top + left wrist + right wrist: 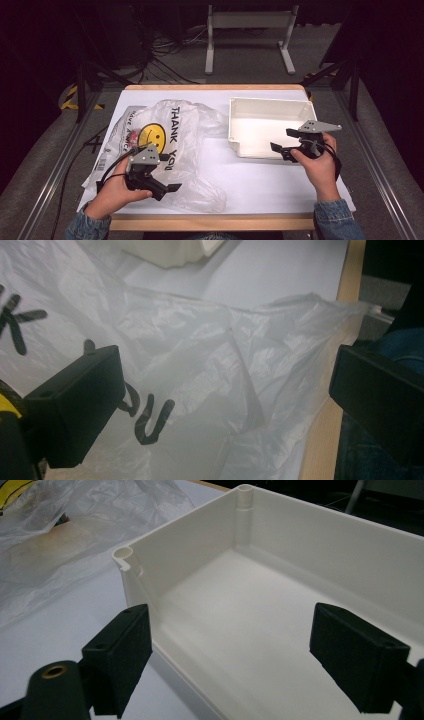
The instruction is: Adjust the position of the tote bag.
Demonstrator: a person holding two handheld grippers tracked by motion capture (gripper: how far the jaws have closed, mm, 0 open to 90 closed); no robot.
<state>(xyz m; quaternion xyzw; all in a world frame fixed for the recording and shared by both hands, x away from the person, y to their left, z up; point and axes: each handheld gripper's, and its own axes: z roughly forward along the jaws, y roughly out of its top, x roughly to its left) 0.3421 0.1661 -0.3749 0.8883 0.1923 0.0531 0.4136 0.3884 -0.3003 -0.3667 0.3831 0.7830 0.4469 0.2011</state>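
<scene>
Step in hand, as judged: approach to the plastic bag [170, 145], before any grasp. The bag is seen lying crumpled and flat on the left half of the bench [260, 185], its printed face up, its near lobe reaching toward the front edge. A white bin [239, 131] is set on the right half, toward the far edge, and is empty.

The left gripper [167, 189] is held low over the bag's near-left part, close to the front edge. Its fingers [75, 405] are spread wide, film is seen between and beyond them, and nothing is pinched.

The right gripper [282, 141] is poised at the bin's near wall, well apart from the bag. Its fingers [120, 655] are likewise apart, with the bin's interior seen between them and no contact made.

Next move, as judged: the left gripper is to be lowered onto a raised fold of film and closed on it. Thin, slack film is expected to slip or bunch, so a ridge and not a flat patch should be chosen. Whether anything is inside the bag cannot be told.
</scene>
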